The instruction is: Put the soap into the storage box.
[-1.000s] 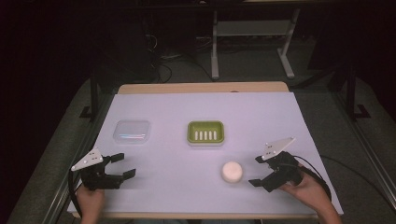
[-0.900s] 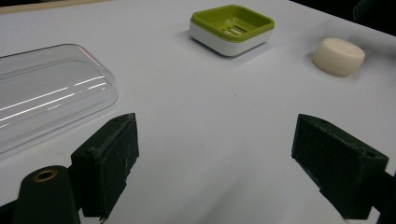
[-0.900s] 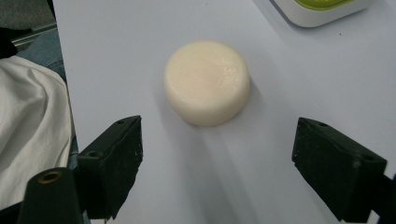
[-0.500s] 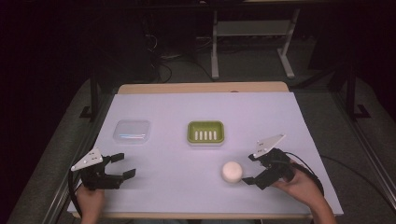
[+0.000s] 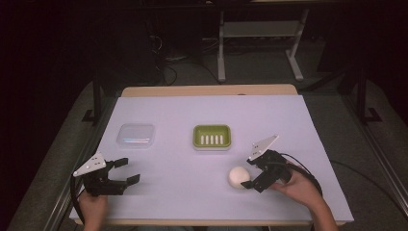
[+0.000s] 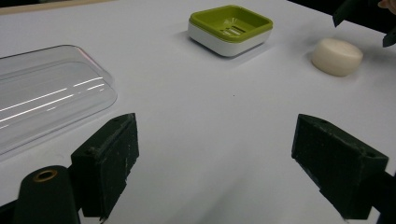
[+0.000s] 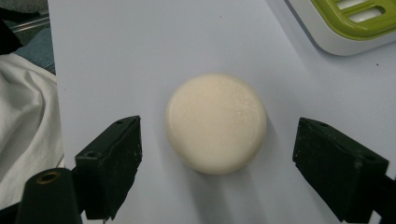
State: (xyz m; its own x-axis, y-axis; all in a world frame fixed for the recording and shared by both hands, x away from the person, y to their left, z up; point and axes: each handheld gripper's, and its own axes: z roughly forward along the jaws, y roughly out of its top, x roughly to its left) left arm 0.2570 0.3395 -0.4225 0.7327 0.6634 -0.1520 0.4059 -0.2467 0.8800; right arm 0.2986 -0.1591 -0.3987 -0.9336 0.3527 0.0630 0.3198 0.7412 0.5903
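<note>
A round cream soap bar (image 5: pixel 238 177) (image 7: pixel 216 122) (image 6: pixel 336 56) lies on the white table cover, front right of centre. My right gripper (image 5: pixel 250 176) (image 7: pixel 217 161) is open right beside it, its jaws on either side of the bar without touching. A green soap dish (image 5: pixel 211 136) (image 6: pixel 230 28) (image 7: pixel 355 21) with a white base sits at the table's middle. A clear plastic lid (image 5: pixel 136 135) (image 6: pixel 44 91) lies left of the dish. My left gripper (image 5: pixel 126 172) (image 6: pixel 217 170) rests open at the front left with nothing between its jaws.
The table's front edge (image 5: pixel 202 222) runs close under both hands. White cloth (image 7: pixel 25 116) shows past that edge in the right gripper view. A metal stand (image 5: pixel 260 41) stands on the floor behind the table.
My right gripper has moved left toward the soap bar and now straddles it. The left gripper has stayed put.
</note>
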